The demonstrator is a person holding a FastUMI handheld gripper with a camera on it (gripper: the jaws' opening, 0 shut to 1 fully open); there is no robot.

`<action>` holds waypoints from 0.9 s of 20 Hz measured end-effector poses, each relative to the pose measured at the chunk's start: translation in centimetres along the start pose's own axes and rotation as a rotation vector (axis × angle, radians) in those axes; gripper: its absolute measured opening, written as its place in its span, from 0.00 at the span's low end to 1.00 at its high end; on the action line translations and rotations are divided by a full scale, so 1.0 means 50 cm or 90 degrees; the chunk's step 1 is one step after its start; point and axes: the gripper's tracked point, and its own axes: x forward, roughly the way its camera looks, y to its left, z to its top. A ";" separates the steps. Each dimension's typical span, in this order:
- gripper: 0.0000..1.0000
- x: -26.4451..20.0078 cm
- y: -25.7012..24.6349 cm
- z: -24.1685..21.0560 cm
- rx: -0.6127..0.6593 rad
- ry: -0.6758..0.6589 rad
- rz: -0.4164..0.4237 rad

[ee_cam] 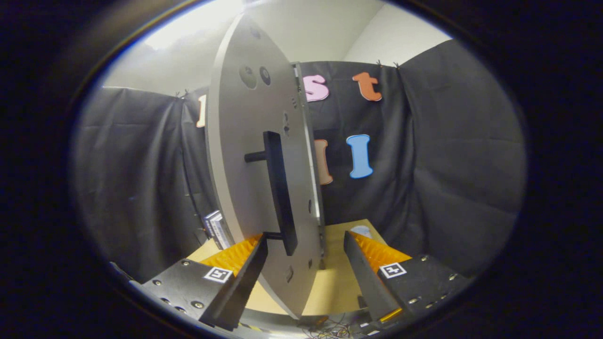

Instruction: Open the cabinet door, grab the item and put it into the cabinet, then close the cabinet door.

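Tongs spread wide, nothing gripped, neither finger pressing on anything. Cabinet door stands edge-on between the two fingers, running up and away from them, grey panel with a few round holes. Dark bar handle sticks out from the door face on two short posts, its lower end just beside the left finger's tip; contact cannot be told. Right finger well apart from the door. Wooden tabletop lies below and ahead between the fingers. Small striped box sits beyond the left finger, behind the door's far side. Item to grab can't be identified for sure.
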 end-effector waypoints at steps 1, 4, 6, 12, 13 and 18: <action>0.98 0.007 0.016 0.000 -0.002 0.003 0.014; 0.98 0.033 0.067 -0.008 -0.003 0.010 0.037; 0.98 0.051 0.090 -0.013 -0.016 0.019 0.036; 0.98 0.107 0.198 -0.026 -0.009 0.029 0.057; 0.98 0.122 0.213 -0.028 -0.005 0.032 0.059; 1.00 0.210 0.322 -0.035 -0.023 0.031 0.063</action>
